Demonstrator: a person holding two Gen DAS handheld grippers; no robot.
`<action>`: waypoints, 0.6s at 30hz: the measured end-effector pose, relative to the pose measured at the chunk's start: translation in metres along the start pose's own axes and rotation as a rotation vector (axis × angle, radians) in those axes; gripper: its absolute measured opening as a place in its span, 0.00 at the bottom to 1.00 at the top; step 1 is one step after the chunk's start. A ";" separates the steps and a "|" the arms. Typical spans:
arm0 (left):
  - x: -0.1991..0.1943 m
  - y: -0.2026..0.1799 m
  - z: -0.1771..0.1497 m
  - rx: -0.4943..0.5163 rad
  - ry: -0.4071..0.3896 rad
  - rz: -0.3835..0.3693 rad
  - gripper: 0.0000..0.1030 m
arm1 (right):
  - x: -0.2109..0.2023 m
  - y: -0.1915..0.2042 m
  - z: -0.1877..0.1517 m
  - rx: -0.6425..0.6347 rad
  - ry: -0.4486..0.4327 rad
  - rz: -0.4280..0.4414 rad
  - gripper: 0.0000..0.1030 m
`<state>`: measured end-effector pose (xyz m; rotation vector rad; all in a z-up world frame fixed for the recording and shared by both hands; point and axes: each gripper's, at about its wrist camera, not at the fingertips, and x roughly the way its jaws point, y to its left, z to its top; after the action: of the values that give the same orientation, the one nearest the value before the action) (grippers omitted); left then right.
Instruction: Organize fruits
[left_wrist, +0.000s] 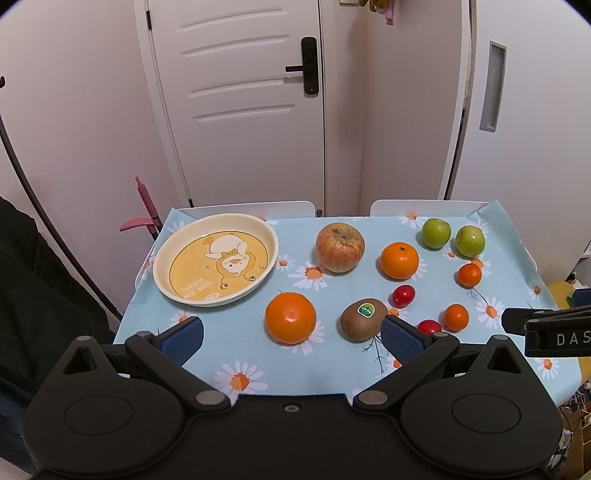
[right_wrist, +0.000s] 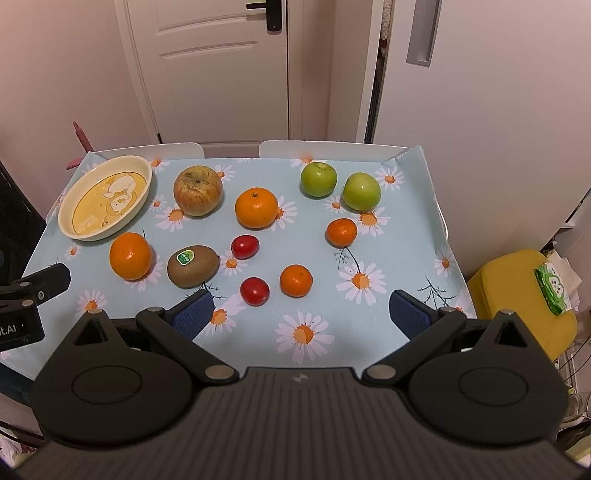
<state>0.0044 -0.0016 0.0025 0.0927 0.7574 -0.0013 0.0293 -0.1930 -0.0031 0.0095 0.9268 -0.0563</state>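
Fruits (right_wrist: 256, 208) — orange, green, red, brown

Pale-blue daisy-print tablecloth (right_wrist: 388, 258), cream-and-yellow cartoon plate (right_wrist: 70, 221), brown green-stickered kiwi (right_wrist: 199, 267)

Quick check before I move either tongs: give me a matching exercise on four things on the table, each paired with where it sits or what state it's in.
Things:
1. plate
2. kiwi
3. red-yellow apple
4. two green apples

Places or states:
A. far right of the cloth, side by side
B. far left corner, nothing in it
C. carries a green sticker, between a big orange and a cherry tomato
D. far side, between the plate and an orange

Pairs: 1-B, 2-C, 3-D, 4-A
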 end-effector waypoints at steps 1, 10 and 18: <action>0.000 0.000 0.000 0.000 -0.001 0.000 1.00 | 0.000 0.000 0.000 -0.001 0.001 0.000 1.00; -0.001 0.000 0.001 0.003 -0.006 -0.001 1.00 | 0.000 0.000 0.000 0.003 -0.003 0.003 1.00; -0.003 -0.001 0.003 0.007 -0.011 0.001 1.00 | 0.000 -0.001 0.000 0.003 -0.002 0.002 1.00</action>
<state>0.0043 -0.0032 0.0062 0.0998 0.7463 -0.0036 0.0294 -0.1939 -0.0027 0.0133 0.9246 -0.0559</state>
